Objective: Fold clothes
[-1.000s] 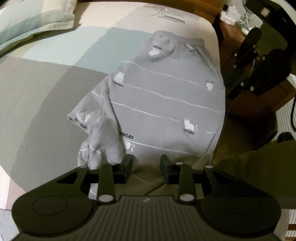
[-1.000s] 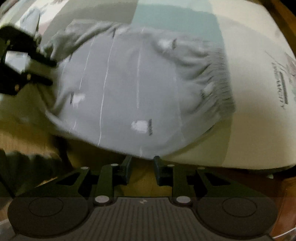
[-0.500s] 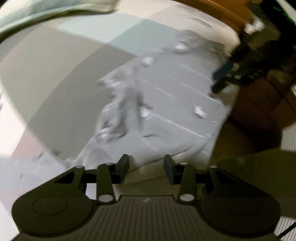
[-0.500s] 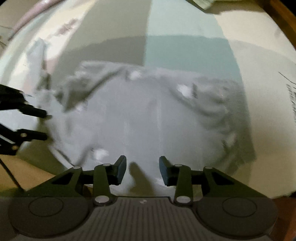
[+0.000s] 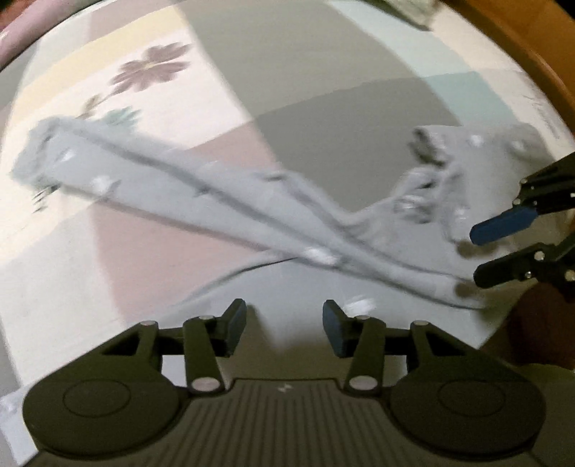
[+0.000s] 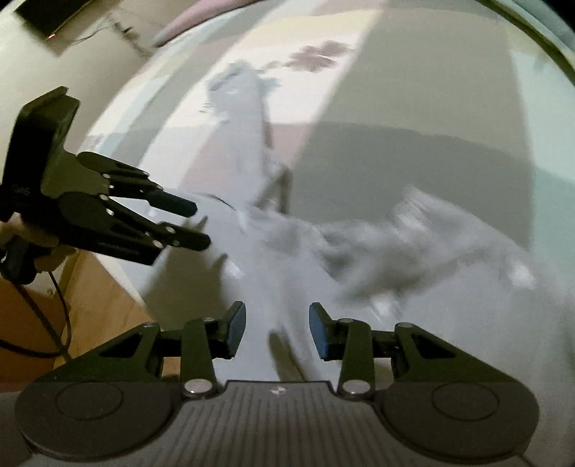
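Observation:
Grey pyjama trousers (image 5: 323, 230) with small white prints lie on the patchwork bedsheet (image 5: 305, 64), blurred by motion. One leg stretches far to the left (image 5: 54, 161); the bunched waist lies at the right (image 5: 478, 151). My left gripper (image 5: 284, 323) hovers over bare sheet, its jaws opening with nothing between them. My right gripper (image 5: 474, 251) stands open at the trousers' right edge. In the right wrist view, the right gripper (image 6: 276, 327) hangs over the grey trousers (image 6: 413, 251) with its pads apart. The left gripper (image 6: 197, 224) is off to the left.
The bed's edge drops to a brown wooden floor (image 6: 100, 287), where a dark cable (image 6: 57, 291) runs. A wooden bed frame (image 5: 521, 46) curves along the top right. A pillow corner (image 5: 413, 10) shows at the far end.
Both grippers have swept sideways over the bed and rolled, and both stand wider apart. The trousers' long leg has come into view, stretched across the sheet.

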`<action>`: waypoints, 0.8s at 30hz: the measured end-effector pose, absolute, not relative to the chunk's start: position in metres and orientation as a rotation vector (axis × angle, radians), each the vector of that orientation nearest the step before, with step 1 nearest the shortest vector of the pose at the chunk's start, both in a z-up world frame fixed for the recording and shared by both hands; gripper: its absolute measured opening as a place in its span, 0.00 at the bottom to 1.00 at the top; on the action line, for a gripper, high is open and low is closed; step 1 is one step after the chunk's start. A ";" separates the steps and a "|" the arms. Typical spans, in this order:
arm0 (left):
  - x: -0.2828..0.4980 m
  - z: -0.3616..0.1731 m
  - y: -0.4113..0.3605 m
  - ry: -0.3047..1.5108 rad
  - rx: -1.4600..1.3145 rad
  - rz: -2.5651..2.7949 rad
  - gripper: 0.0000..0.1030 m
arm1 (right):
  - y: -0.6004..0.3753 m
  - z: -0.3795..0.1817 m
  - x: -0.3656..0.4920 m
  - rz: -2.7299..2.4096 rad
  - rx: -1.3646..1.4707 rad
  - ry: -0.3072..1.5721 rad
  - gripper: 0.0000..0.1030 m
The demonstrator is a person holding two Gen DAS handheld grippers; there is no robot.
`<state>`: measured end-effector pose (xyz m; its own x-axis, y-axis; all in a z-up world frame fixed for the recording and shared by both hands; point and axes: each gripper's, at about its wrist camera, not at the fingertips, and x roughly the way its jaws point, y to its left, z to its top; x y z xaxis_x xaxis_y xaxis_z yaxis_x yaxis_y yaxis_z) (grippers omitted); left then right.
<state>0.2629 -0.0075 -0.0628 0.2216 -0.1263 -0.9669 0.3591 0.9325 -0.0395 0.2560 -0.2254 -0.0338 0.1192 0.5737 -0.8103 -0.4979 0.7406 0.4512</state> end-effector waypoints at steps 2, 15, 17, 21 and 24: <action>0.264 -0.061 0.009 1.311 0.178 -0.302 0.50 | -0.202 -0.030 0.269 0.816 0.063 1.188 0.42; 0.264 -0.057 0.082 1.277 0.055 -0.243 0.53 | -0.120 -0.070 0.343 0.799 0.079 1.234 0.42; 0.264 -0.058 0.090 1.276 0.040 -0.239 0.53 | -0.119 -0.075 0.346 0.782 0.080 1.253 0.42; 0.264 -0.060 0.103 1.276 0.011 -0.234 0.53 | -0.116 -0.081 0.354 0.767 0.104 1.283 0.42; 0.263 -0.060 0.110 1.274 -0.003 -0.234 0.53 | -0.112 -0.080 0.357 0.807 0.146 1.300 0.43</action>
<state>0.2629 0.1100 -0.0597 0.2717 -0.1753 -0.9463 0.1716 0.9763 -0.1316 0.3572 -0.1118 -0.0803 0.0428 0.6024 -0.7971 -0.4471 0.7250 0.5239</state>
